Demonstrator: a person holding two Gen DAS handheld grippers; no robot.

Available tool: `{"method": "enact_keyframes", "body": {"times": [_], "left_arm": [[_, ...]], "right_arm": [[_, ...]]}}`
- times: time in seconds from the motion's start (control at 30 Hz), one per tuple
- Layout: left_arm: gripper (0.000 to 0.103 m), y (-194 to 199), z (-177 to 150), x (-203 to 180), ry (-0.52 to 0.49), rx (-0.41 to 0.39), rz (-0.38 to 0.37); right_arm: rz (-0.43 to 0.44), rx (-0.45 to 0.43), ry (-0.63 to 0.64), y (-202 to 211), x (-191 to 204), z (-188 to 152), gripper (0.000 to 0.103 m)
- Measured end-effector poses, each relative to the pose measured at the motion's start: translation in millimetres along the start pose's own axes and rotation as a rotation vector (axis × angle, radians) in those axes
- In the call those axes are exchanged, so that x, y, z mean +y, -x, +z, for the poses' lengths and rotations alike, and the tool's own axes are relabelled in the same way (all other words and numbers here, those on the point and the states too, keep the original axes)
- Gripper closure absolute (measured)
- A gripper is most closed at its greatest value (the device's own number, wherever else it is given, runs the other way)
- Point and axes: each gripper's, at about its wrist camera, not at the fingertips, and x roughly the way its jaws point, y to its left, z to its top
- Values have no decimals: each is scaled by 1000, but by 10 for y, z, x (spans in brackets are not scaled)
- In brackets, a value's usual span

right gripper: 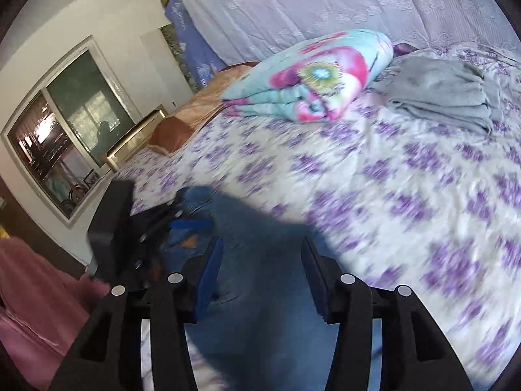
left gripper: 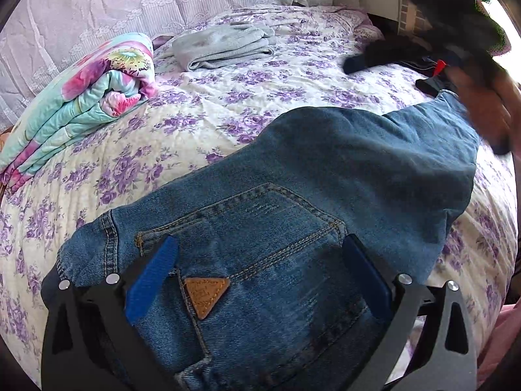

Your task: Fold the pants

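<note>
left gripper [left gripper: 259,273]: nearest the lens; its blue pads [left gripper: 151,280] stand wide apart, resting over the back pocket with its tan triangular patch [left gripper: 205,295], not pinching any cloth.
jeans [left gripper: 325,179]: spread on the floral bedspread [left gripper: 146,150], seat end under the left gripper, the leg part doubled over and running off toward the right hand's side.
handling: judged thick denim, fairly heavy and limp, stiff only along seams and waistband (it should hold a crease and not slide much on the quilted cover).
where to hold: the folded edge of the leg or the waistband seam looks best, since a pinch there takes all layers together.
right gripper [right gripper: 262,273]: jaws partly apart above the denim, no cloth seen between them; the right view is smeared, so contact cannot be told.
further off: a folded grey garment [left gripper: 224,47] and a rolled flowered quilt [left gripper: 94,97] lie well apart from the jeans, near the lace curtain [left gripper: 97,6].
</note>
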Motion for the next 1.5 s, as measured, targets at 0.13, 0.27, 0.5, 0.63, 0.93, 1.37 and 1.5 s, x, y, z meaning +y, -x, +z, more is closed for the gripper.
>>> {"method": "enact_keyframes", "body": {"times": [0.13, 0.27, 0.5, 0.63, 0.93, 1.37, 1.5], "left_arm": [[4, 36, -33, 104, -5, -4, -18], [4, 62, -78, 233, -3, 5, 2], [4, 64, -95, 211, -8, -5, 29], [4, 83, -113, 229, 4, -13, 25], [4, 99, -97, 181, 16, -14, 78], [4, 299, -215, -557, -72, 3, 160], [4, 498, -65, -637, 22, -77, 126]], "right_arm": [[-169, 150, -36, -229, 45, -656, 57], [-253, 104, -78, 248, -34, -1042, 63], [-336, -227, -196, 767, -174, -979, 40], [-433, -180, -332, 551, -721, -1032, 48], [-847, -305, -590, 1852, -1218, -1810, 68], [-905, -345, -530, 1907, -864, -1972, 44], [-755, -362, -329, 1531, -469, -1644, 37]]}}
